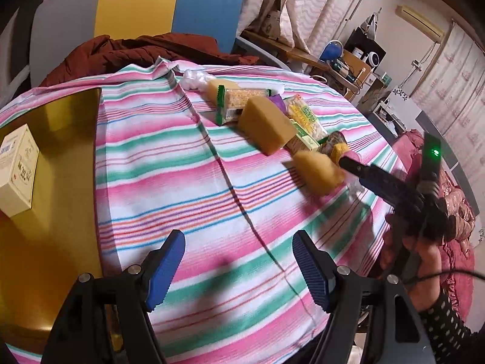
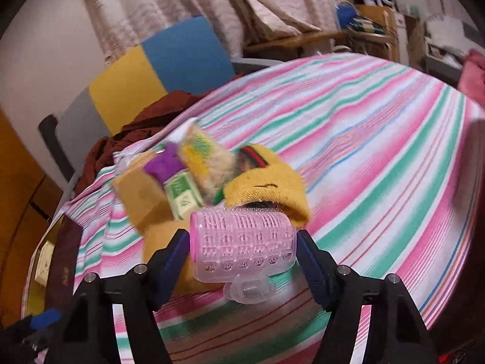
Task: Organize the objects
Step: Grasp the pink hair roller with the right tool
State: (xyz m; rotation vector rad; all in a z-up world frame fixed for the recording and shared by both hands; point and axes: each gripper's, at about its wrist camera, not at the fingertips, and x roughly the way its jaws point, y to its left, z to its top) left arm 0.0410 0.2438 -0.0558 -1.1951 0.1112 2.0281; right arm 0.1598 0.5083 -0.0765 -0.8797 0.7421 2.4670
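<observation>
Striped cloth (image 1: 188, 163) fills both views, a seam running from upper centre to lower right in the left wrist view. At that frame's left edge a yellow tray (image 1: 60, 182) is cut off, with a cream box (image 1: 18, 170) on it, also partly out of frame. Above, a chair back (image 1: 136, 3) in grey, yellow and blue, with a dark red garment (image 1: 145, 48) heaped below it.

A pile of packets and sponges (image 1: 266, 121) sits right of centre; in the right wrist view I see it left of centre, blurred, so I can't read the labels. A yellow knit (image 2: 266, 182) lies behind the roller.

My right gripper (image 2: 242, 242) has a pink hair roller (image 2: 242, 242) between its pads, low in the frame's middle. The roller lies crosswise, long axis left to right, ends toward each pad; both pads look to be against the ends, though the blur leaves me slightly unsure. A clear clip (image 2: 248, 291) pokes out beneath it.

My left gripper (image 1: 239, 267) hangs wide apart over bare cloth, gripping nothing. In its view the roller is almost wholly hidden behind the right gripper's black finger (image 1: 363, 173).
</observation>
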